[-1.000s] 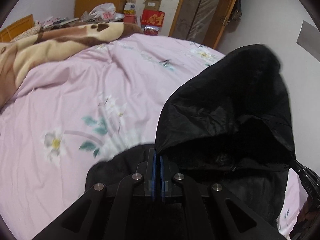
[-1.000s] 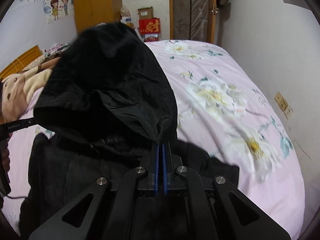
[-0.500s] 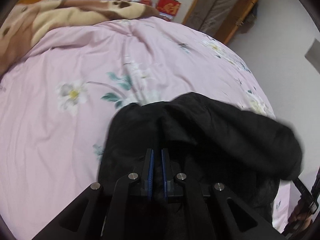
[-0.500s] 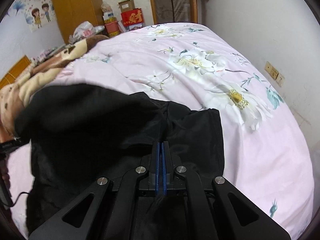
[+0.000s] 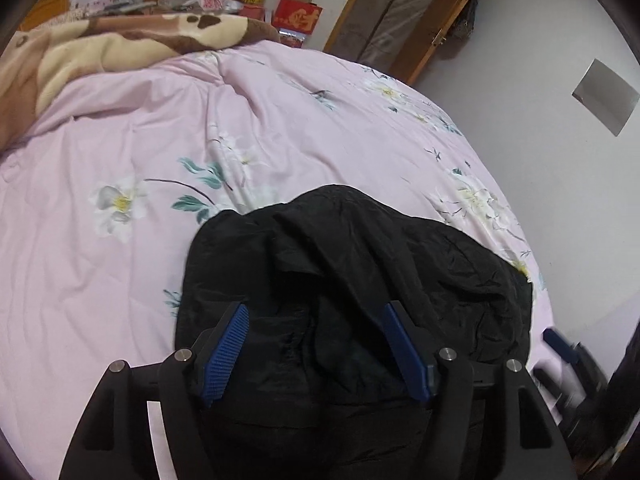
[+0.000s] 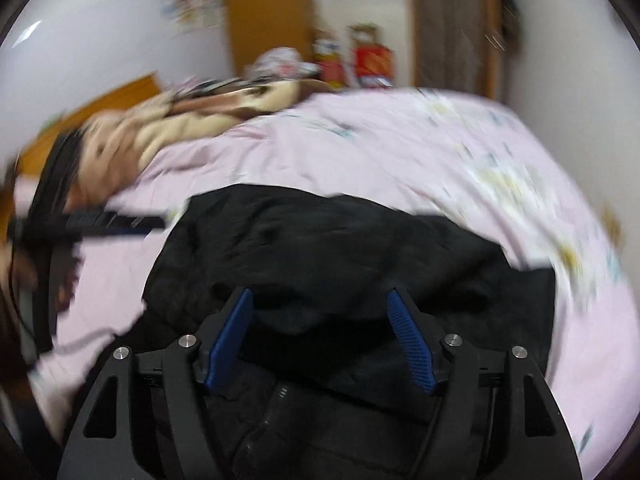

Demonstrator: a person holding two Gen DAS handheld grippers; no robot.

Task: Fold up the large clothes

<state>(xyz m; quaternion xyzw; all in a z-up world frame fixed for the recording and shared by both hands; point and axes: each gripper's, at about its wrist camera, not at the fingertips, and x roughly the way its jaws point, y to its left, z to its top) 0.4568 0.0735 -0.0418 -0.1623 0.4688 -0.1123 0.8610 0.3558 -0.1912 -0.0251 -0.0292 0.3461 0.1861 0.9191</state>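
Observation:
A black jacket [image 5: 360,264] lies folded over itself on the pink flowered bedspread [image 5: 160,128]. My left gripper [image 5: 315,307] hovers over its near edge. Its jaws are opening, and the blue pads [image 5: 226,350] stand wide apart, with a loose ridge of cloth between them but nothing pinched. In the blurred right wrist view, my right gripper [image 6: 320,293] is also opening over the jacket [image 6: 340,240], its pads clear of the cloth. The left gripper [image 6: 100,220] shows at that view's left edge, and the right gripper [image 5: 560,344] shows blurred at the lower right of the left wrist view.
A brown and cream blanket [image 5: 120,40] is heaped at the bed's far left. Behind it stand red boxes [image 5: 298,20], bags and a wooden wardrobe. A wooden door [image 5: 400,20] is at the back right, and a white wall [image 5: 540,160] runs along the bed's right side.
The raised black flap that both grippers held came down onto the rest of the jacket. Both grippers then went from shut to wide open and let it go. The right view swung sideways.

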